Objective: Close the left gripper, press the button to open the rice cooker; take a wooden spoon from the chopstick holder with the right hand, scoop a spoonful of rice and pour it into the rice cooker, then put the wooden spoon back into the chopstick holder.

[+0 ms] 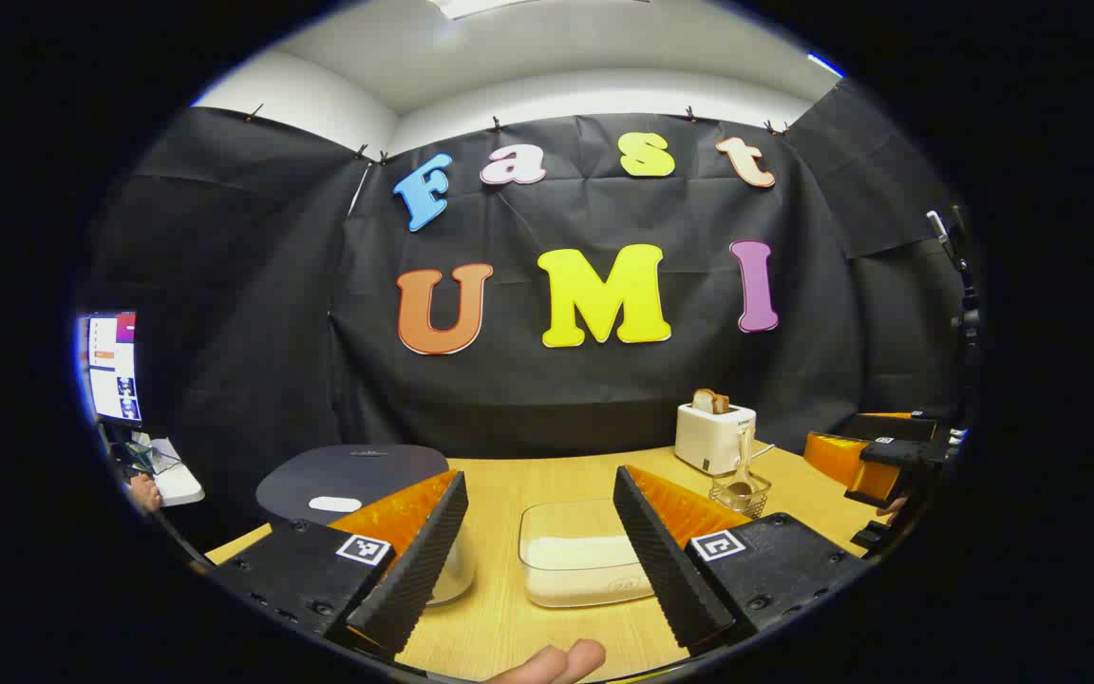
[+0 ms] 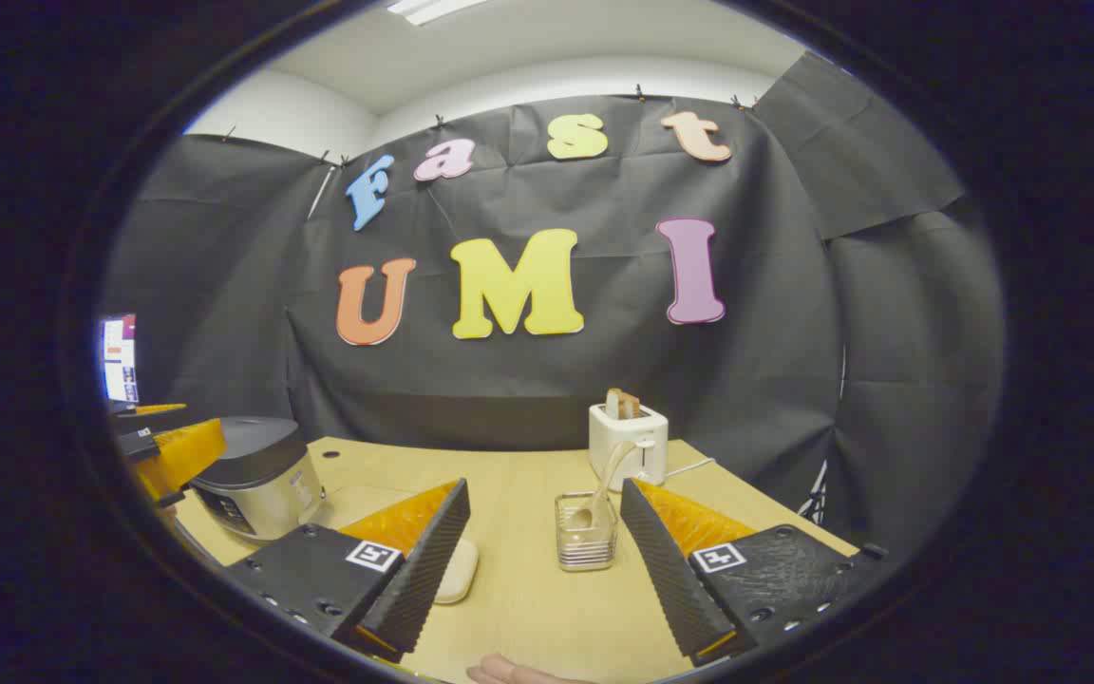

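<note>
While both my grippers, left gripper and right gripper, stand wide and empty, the wooden spoon leans in the chopstick holder ahead. It looks light, stiff, smooth; I'd pinch the handle mid-shaft.

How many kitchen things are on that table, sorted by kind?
Rice cooker: 1
Rice container: 1
Chopstick holder: 1
Wooden spoon: 1
Toaster: 1
Total: 5
</note>
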